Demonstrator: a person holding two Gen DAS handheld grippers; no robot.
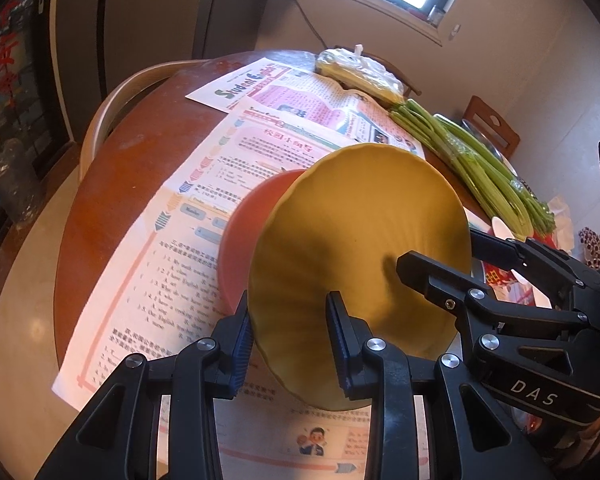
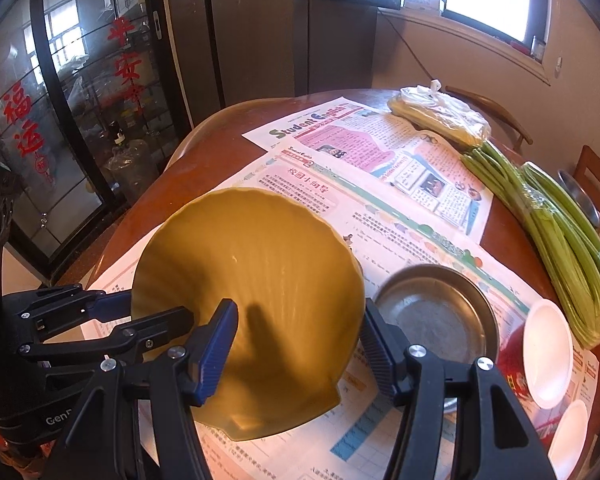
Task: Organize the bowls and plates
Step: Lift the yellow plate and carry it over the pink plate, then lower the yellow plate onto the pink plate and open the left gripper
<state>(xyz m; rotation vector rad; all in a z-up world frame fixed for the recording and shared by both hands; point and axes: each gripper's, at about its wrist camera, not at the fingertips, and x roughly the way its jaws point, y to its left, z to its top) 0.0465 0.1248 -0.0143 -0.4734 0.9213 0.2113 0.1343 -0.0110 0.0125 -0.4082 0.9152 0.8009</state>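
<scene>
Two grippers are squeezing one yellow shell-shaped plate (image 2: 252, 312) above the newspaper-covered round table (image 1: 112, 184). Left gripper (image 1: 290, 344) is pinching its rim, almost shut. Right gripper (image 2: 300, 356) is clamping its other edge, jaws wider apart. Steel dish (image 2: 436, 316) is sitting nearby.

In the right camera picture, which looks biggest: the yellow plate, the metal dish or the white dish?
1. Yellow plate, though it's nearest the camera.
2. Metal dish.
3. White dish.

Both wrist cameras look steeply down, close over the round brown wooden table (image 1: 112, 184); they share the ridged yellow plate (image 1: 360, 248) (image 2: 256, 292) and, toward twelve o'clock, newspapers (image 1: 260, 92) (image 2: 340, 132).
</scene>
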